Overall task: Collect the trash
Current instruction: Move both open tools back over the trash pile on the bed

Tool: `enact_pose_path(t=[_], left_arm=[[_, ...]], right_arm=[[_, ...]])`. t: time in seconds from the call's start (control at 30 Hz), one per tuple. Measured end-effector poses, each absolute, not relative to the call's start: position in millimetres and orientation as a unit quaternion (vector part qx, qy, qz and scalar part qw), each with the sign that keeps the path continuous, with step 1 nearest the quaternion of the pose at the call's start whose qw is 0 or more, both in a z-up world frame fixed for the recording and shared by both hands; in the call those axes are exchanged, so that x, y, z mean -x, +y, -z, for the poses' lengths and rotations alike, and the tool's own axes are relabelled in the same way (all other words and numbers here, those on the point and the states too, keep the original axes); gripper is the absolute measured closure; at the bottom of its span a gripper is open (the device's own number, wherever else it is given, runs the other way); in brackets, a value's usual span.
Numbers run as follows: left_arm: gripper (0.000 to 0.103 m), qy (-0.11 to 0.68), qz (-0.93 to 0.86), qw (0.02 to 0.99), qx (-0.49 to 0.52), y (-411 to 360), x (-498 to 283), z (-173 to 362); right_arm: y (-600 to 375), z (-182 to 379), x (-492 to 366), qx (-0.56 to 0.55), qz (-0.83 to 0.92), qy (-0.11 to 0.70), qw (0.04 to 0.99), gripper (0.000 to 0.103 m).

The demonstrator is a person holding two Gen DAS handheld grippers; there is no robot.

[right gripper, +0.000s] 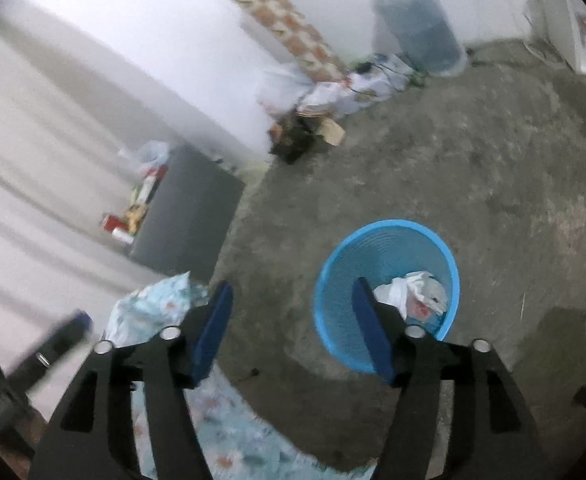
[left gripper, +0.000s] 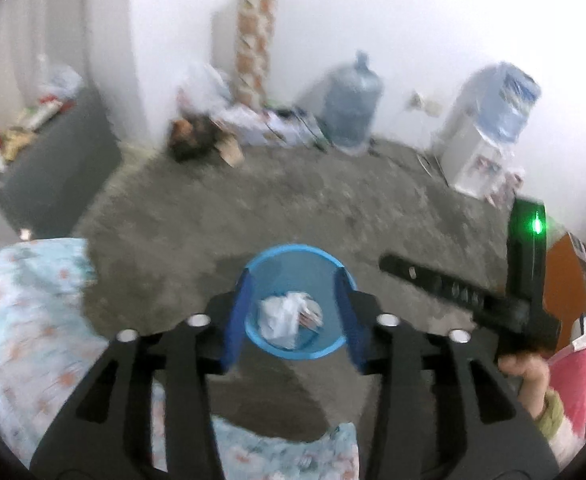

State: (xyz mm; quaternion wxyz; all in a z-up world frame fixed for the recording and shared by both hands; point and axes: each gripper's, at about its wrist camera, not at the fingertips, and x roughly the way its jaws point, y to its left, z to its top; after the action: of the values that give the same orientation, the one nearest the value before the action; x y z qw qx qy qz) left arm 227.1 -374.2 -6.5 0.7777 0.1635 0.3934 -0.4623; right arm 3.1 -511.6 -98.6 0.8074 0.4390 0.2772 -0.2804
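Note:
A blue plastic bin (left gripper: 293, 249) stands on the grey concrete floor, with crumpled white plastic trash (left gripper: 289, 316) lying inside it. My left gripper (left gripper: 293, 276) hangs directly over the bin, open, with nothing between its blue fingers (left gripper: 237, 320). In the right wrist view the same bin (right gripper: 385, 226) and trash (right gripper: 413, 292) sit to the right of centre. My right gripper (right gripper: 292, 284) is open and empty, with its right finger (right gripper: 373, 332) over the bin's left rim. A hand (left gripper: 521, 368) holds the right gripper at the right edge of the left wrist view.
A patterned light-blue sheet (left gripper: 33, 320) covers the near left. A dark grey cabinet (left gripper: 61, 168) with clutter stands at the left wall. Bags and a rolled mat (left gripper: 255, 32), a water jug (left gripper: 353, 100) and a white dispenser (left gripper: 481, 140) line the far wall.

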Motion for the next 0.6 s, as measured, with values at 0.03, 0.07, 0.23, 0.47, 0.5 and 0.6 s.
enact_pose_path(t=[0.03,0.07,0.23,0.47,0.5,0.6], left_arm=[[0.051,0.382,0.451,0.791,-0.157,-356.7,-221.3,-10.0],[0.048,0.374,0.446,0.799,-0.152,-343.5,-216.5,-21.9],[0.026,0.332,0.413,0.836,-0.141,-259.4,-187.7,-74.6],[0.02,0.32,0.335,0.881,-0.097,-140.8,-165.4,-102.2],[0.019,0.315,0.322,0.888,-0.093,-123.9,-163.2,-103.0],[0.019,0.306,0.267,0.911,-0.075,-67.8,-159.1,-109.3]], right_arm=[[-496.0,87.5,-2.4,-0.426,0.278,0.28,0.814,0.033],[-487.5,81.1,-1.9,-0.419,0.276,0.282,0.818,0.031],[-418.2,41.2,-9.4,-0.358,0.237,0.306,0.85,0.02],[-343.8,2.4,-32.5,-0.303,0.155,0.328,0.881,0.018],[-336.4,-1.3,-34.6,-0.298,0.144,0.33,0.884,0.018],[-312.3,-11.1,-44.1,-0.285,0.112,0.341,0.889,0.018]])
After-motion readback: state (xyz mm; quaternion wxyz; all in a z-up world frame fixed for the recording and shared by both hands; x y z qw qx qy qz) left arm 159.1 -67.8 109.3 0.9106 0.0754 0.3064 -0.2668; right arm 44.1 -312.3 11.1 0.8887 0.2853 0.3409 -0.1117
